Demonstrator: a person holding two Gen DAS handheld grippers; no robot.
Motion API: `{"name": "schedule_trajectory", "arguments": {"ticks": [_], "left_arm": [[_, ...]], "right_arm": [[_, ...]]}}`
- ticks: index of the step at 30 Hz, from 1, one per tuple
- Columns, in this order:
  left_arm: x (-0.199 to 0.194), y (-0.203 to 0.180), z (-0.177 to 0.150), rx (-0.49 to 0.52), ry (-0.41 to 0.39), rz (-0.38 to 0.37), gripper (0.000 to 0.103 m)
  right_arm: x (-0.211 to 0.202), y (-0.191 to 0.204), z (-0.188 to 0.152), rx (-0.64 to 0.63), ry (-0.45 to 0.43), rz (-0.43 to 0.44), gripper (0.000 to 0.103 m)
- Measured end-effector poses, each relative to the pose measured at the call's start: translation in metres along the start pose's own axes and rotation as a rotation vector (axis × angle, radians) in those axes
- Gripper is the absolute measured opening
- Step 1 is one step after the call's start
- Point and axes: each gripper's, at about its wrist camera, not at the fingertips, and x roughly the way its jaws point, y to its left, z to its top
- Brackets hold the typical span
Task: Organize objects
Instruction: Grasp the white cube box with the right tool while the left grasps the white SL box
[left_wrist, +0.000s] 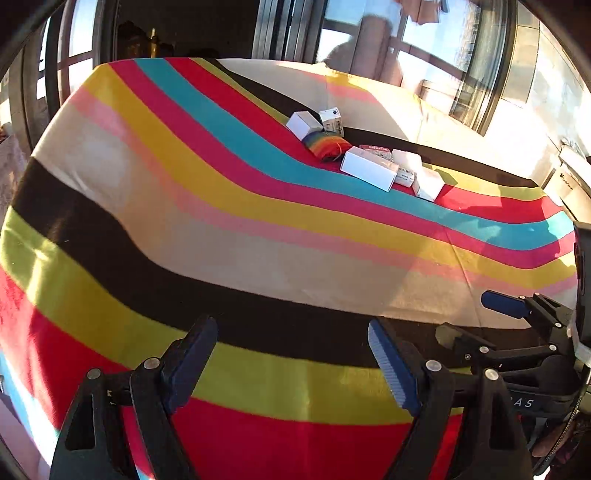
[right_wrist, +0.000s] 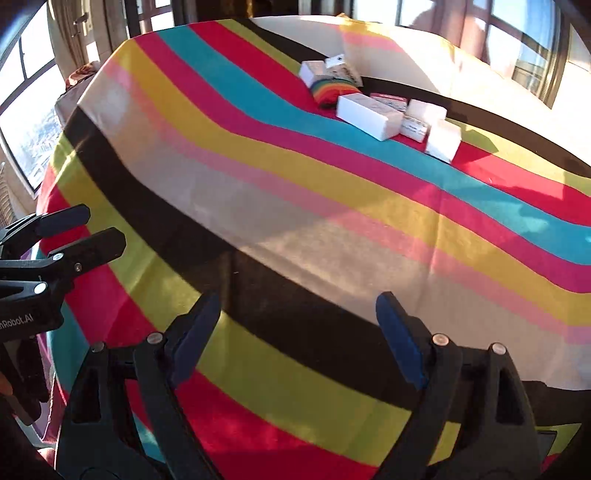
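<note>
Claws (left_wrist: 291, 360) apart; long white box (left_wrist: 369, 170) diagonal.

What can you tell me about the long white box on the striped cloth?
The long white box is a plain rectangular carton, apparently cardboard, closed and lying flat on its long side on the striped cloth, across the red and teal bands. It lies at an angle in the cluster, with the rainbow-striped bundle at its far end and smaller white boxes beside it. Nothing grips it.
</note>
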Motion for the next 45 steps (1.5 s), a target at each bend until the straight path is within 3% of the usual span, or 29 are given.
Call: {"name": "schedule_trajectory", "arguments": {"ticks": [7, 17, 19, 20, 21, 24, 29, 30, 33, 35, 38, 42, 45], "left_arm": [[0.05, -0.021, 0.019, 0.004, 0.016, 0.025, 0.086], [0.051, -0.022, 0.019, 0.015, 0.016, 0.023, 0.092], [0.052, -0.024, 0.02, 0.028, 0.025, 0.022, 0.095], [0.053, -0.024, 0.02, 0.032, 0.028, 0.02, 0.097], [0.054, -0.024, 0.02, 0.035, 0.031, 0.017, 0.098], [0.057, -0.027, 0.021, 0.051, 0.043, 0.024, 0.102], [0.066, -0.038, 0.026, 0.089, 0.097, 0.086, 0.103], [0.069, -0.039, 0.032, 0.064, 0.114, 0.073, 0.103], [0.085, -0.042, 0.064, -0.098, 0.164, -0.057, 0.103], [0.101, -0.048, 0.091, -0.211, 0.15, -0.072, 0.103], [0.128, -0.063, 0.132, -0.295, 0.085, -0.011, 0.103], [0.17, -0.083, 0.178, -0.349, 0.073, 0.033, 0.103], [0.186, -0.095, 0.202, -0.356, 0.048, 0.117, 0.103]], "right_arm": [[0.061, -0.098, 0.061, 0.201, 0.033, -0.094, 0.088], [0.132, -0.14, 0.158, 0.265, 0.02, -0.144, 0.088], [0.129, -0.139, 0.158, 0.249, 0.022, -0.165, 0.081], [0.122, -0.138, 0.153, 0.247, -0.001, -0.138, 0.059], [0.114, -0.137, 0.146, 0.244, -0.015, -0.102, 0.044], [0.09, -0.132, 0.114, 0.238, -0.041, -0.042, 0.044], [0.057, -0.129, 0.067, 0.221, -0.047, -0.059, 0.044], [0.053, -0.127, 0.061, 0.205, -0.049, -0.072, 0.044], [0.055, -0.124, 0.061, 0.16, -0.056, -0.099, 0.044], [0.058, -0.123, 0.063, 0.16, -0.059, -0.094, 0.044], [0.056, -0.124, 0.062, 0.168, -0.061, -0.081, 0.045], [0.06, -0.122, 0.063, 0.168, -0.06, -0.083, 0.045], [0.059, -0.125, 0.062, 0.178, -0.063, -0.068, 0.046]]}}
